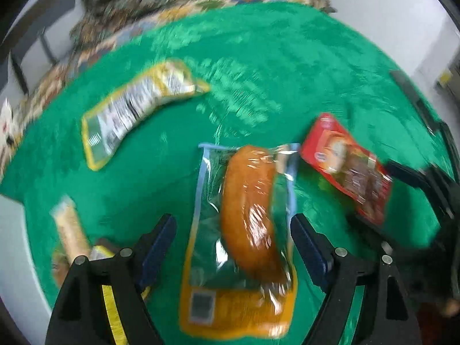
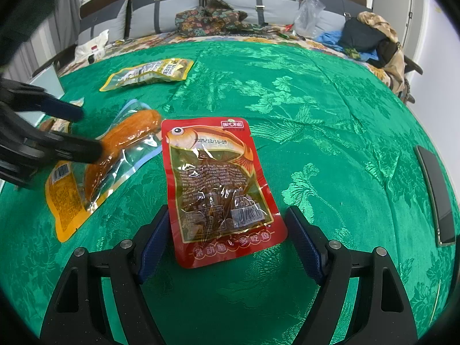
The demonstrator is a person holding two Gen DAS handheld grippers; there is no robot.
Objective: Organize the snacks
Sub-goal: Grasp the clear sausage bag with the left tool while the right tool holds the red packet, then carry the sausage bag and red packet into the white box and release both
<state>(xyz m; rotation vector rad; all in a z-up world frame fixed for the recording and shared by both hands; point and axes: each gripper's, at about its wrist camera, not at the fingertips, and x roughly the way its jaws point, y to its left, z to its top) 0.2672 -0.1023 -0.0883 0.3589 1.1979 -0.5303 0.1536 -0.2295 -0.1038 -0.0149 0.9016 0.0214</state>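
Snack packets (image 2: 221, 189) on green cloth (image 2: 316, 115), between both grippers' spread fingers (image 2: 152, 247).

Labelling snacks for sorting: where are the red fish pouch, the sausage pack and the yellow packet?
red fish pouch (image 2: 218, 184), right wrist view, clear middle window.
sausage pack (image 1: 247, 215), left wrist view, sausage body.
yellow packet (image 2: 149, 74), right wrist view, centre.

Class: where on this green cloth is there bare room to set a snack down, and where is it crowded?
Bare cloth lies right of the red fish packet, up to the dark phone, and beyond it toward the bedding. Crowded: the left side, where the sausage packet, yellow packet and left gripper cluster.
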